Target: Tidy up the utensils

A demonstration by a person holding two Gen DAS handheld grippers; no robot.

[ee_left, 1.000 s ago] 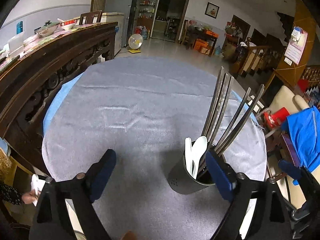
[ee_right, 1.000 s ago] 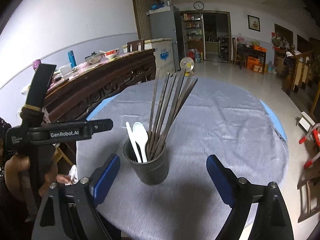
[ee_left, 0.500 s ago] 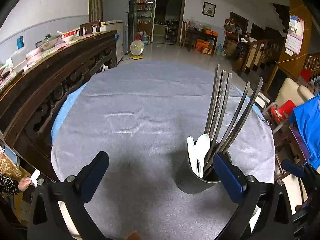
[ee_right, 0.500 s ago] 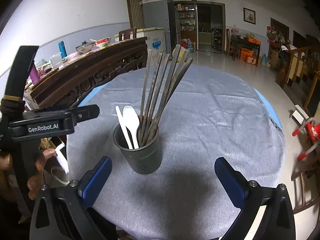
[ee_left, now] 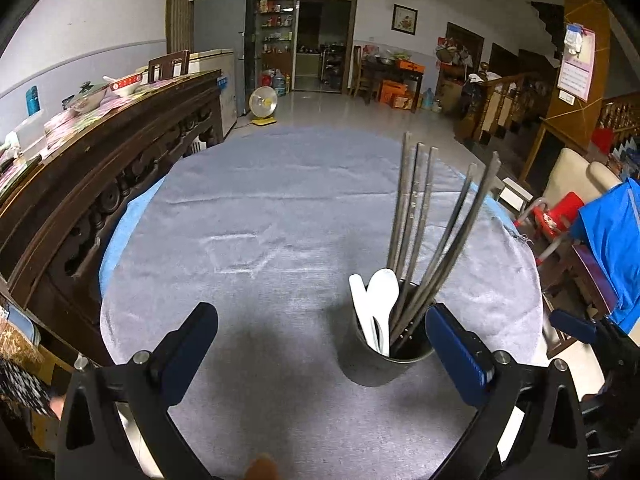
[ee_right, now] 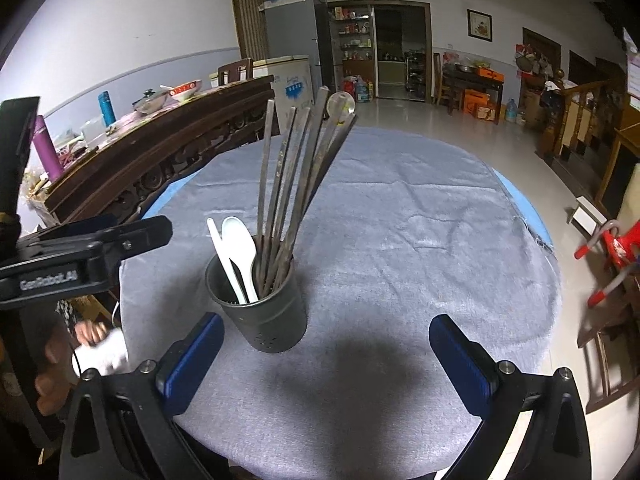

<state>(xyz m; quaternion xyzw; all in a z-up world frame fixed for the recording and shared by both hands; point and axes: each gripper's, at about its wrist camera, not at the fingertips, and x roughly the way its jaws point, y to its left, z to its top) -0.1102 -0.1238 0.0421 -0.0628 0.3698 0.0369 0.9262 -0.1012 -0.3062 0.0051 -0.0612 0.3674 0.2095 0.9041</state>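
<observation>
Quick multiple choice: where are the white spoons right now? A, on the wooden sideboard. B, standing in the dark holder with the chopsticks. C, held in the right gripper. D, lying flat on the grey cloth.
B: the white spoons stand in the dark utensil holder beside the metal chopsticks, and the right gripper is open and empty.

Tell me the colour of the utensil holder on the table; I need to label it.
Dark grey utensil holder, with small holes near its base; clearest in the right wrist view.

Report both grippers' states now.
Left gripper: open, holding nothing.
Right gripper: open, holding nothing.
</observation>
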